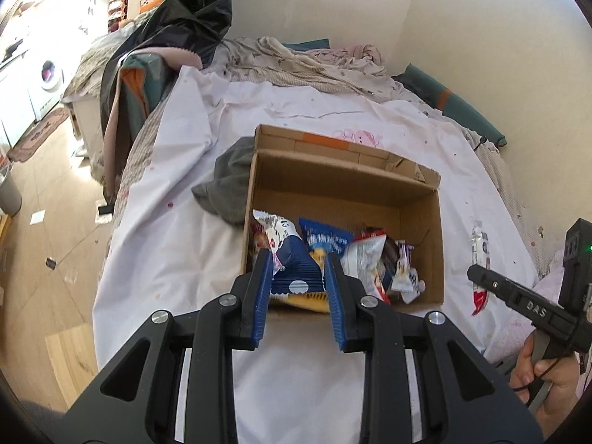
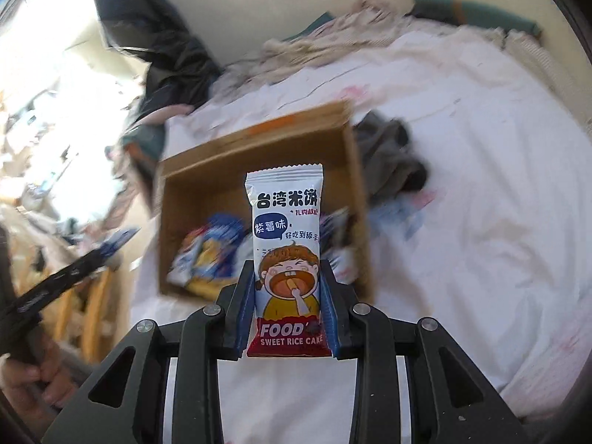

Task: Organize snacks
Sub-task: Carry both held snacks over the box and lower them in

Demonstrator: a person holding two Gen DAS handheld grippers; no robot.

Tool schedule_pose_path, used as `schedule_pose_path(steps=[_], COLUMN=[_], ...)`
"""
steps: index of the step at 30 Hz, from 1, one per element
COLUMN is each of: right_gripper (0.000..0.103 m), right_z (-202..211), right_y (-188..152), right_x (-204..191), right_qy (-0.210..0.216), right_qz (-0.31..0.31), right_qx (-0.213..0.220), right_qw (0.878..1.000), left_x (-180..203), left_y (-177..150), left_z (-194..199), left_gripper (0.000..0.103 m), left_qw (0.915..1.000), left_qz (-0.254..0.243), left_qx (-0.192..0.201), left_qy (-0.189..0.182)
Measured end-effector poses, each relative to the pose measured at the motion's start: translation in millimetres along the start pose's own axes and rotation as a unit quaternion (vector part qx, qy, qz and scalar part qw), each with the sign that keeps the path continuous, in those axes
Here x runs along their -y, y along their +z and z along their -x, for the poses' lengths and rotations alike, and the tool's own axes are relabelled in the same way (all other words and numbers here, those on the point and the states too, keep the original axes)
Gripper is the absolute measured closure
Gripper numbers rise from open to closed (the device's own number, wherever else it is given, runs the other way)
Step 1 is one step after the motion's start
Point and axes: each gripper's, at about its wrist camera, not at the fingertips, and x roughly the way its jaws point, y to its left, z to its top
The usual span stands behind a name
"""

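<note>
An open cardboard box (image 1: pixel 344 185) lies on the bed's white sheet with several snack packets (image 1: pixel 370 259) in it. My left gripper (image 1: pixel 298 259) hangs over the box's near edge, shut on a blue and white snack packet (image 1: pixel 296 270). To the right of the box, my right gripper (image 1: pixel 475 273) carries a white and red packet (image 1: pixel 480 251). The right wrist view shows my right gripper (image 2: pixel 286 265) shut on this sweet rice cake packet (image 2: pixel 285 222), upright in front of the box (image 2: pixel 259 155). The left gripper (image 2: pixel 107 253) shows blurred at the left.
A grey cloth (image 1: pixel 229 181) lies against the box's left side. Crumpled bedding (image 1: pixel 296 59) and a black bag (image 1: pixel 185 18) pile up at the far end by the wall. The bed's left edge drops to a wooden floor (image 1: pixel 44 222). A hand (image 1: pixel 547 381) grips the right handle.
</note>
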Motion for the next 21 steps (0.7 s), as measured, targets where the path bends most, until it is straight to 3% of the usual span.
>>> schedule_pose_path(steps=[8,15,21], right_gripper=[0.069,0.069,0.069], right_z=[-23,-53,-68], right_y=[33,25,21], right_x=[18,20,15], right_qy=[-0.005,-0.006,-0.018], right_qz=[-0.004,-0.001,0.010], right_qx=[-0.011,-0.054,-0.077], right_qw=[1.000,0.999,0.997], left_x=[5,-2,-6], left_y=[26,9,7], left_z=[-28,-73,-88], left_gripper=[0.078,0.079,0.079], left_qw=[0.9999,0.9988,0.9977], left_qz=[-0.008,0.003,0.006], left_qx=[0.001,-0.049,-0.066], left_qy=[-0.009,-0.005,0.014])
